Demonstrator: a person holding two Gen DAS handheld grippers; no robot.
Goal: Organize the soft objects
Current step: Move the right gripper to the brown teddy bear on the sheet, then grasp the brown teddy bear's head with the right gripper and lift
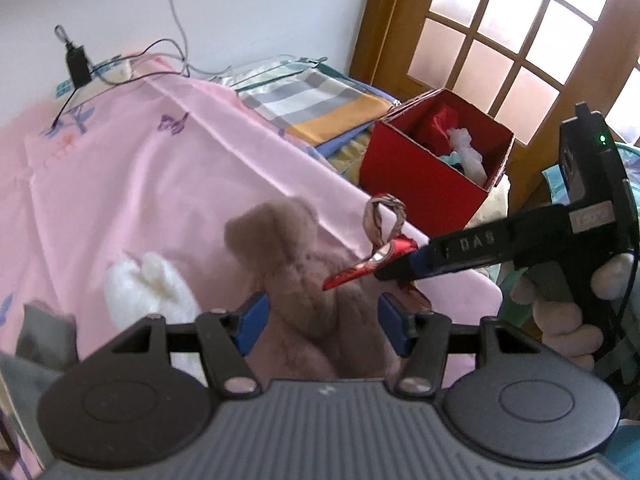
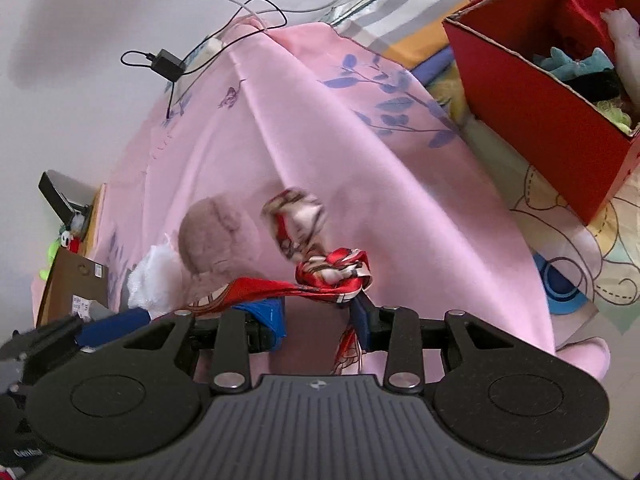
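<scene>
A brown plush toy (image 1: 304,280) lies on the pink sheet (image 1: 140,168). My left gripper (image 1: 322,322) is open, with its blue pads on either side of the toy's body. A red and white patterned scarf (image 1: 376,248) is draped across my right gripper (image 2: 320,320), whose jaws stand open around it. In the right wrist view the scarf (image 2: 320,268) lies over the blue pads, with the plush toy (image 2: 216,240) behind it. A red box (image 1: 432,160) holding several soft items stands to the right, and it also shows in the right wrist view (image 2: 532,104).
A white fluffy item (image 1: 148,284) lies left of the plush toy. A grey cloth (image 1: 44,332) is at the left edge. Folded checked bedding (image 1: 316,100) lies behind the box. A black charger and cables (image 1: 78,64) sit at the far wall. A wooden door (image 1: 500,40) stands at the right.
</scene>
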